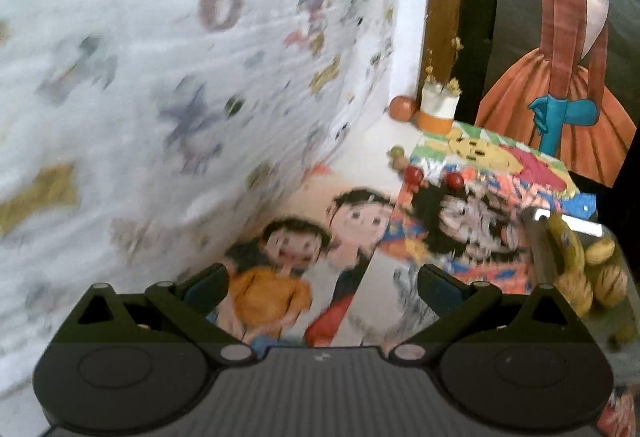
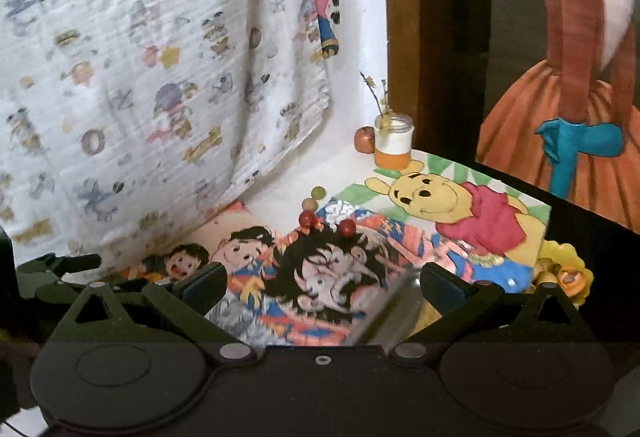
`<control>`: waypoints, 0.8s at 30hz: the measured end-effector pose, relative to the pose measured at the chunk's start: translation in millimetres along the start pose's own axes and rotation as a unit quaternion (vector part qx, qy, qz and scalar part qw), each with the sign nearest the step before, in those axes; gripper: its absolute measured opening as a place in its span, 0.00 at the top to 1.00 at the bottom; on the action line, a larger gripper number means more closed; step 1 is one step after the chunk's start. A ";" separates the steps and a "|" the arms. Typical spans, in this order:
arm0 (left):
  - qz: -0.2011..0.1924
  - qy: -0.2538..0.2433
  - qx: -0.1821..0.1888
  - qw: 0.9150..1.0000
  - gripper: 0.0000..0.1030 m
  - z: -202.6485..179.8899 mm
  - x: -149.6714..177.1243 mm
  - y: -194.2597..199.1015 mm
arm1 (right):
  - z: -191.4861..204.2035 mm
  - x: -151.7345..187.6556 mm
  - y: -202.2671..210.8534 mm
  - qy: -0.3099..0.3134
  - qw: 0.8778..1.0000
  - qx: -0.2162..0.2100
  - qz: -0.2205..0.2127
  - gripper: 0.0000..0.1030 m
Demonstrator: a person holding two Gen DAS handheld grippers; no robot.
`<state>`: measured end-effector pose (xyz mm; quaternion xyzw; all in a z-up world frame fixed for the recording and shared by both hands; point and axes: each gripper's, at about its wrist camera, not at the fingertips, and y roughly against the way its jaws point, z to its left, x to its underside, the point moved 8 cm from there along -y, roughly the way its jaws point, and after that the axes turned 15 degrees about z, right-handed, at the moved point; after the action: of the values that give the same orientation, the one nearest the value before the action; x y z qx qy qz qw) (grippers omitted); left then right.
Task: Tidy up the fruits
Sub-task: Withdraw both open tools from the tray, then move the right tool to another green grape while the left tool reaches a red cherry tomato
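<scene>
Two small red fruits lie on the cartoon-printed table cover, with a green one and a tan one just behind. An apple sits at the back by the wall. My right gripper is open and holds nothing, well short of the fruits. My left gripper is open too, above the cover, with the red fruits ahead to the right. Bananas and yellow-brown fruits sit in a clear container at its right.
A jar with dried twigs stands beside the apple. A patterned white cloth hangs along the left. A yellow flower-shaped dish sits at the cover's right edge. A painted picture leans behind. The left gripper's body shows at left.
</scene>
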<state>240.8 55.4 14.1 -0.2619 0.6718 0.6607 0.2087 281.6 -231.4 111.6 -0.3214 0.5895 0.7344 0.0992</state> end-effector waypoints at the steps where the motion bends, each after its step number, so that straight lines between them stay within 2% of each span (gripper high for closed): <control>1: -0.002 -0.002 0.003 1.000 0.00 -3.7 -9.2 -3.5 | 0.5 -13.0 -8.4 0.001 1.000 -0.006 0.010 0.01; 7: -0.003 -0.018 0.016 1.000 0.00 -30.0 -53.9 -41.5 | -7.6 -80.4 -65.1 -0.019 0.998 -0.023 0.047 0.01; 14: -0.016 -0.040 0.046 0.998 0.00 -69.5 -84.0 -100.6 | -29.2 -152.2 -153.5 -0.068 0.993 -0.040 0.090 0.01; 20: -0.021 -0.033 0.061 0.997 0.00 -95.6 -100.9 -151.5 | -27.4 -176.7 -240.3 -0.083 0.984 -0.063 0.146 0.01; 24: -0.014 -0.019 0.061 0.998 0.00 -100.6 -108.5 -180.2 | -26.7 -178.0 -286.5 -0.088 0.979 -0.070 0.167 0.08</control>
<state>444.7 -34.8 -54.2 -0.2454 0.7031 0.6202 0.2466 579.1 -133.0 -16.0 -0.1586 0.5709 0.8055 0.0034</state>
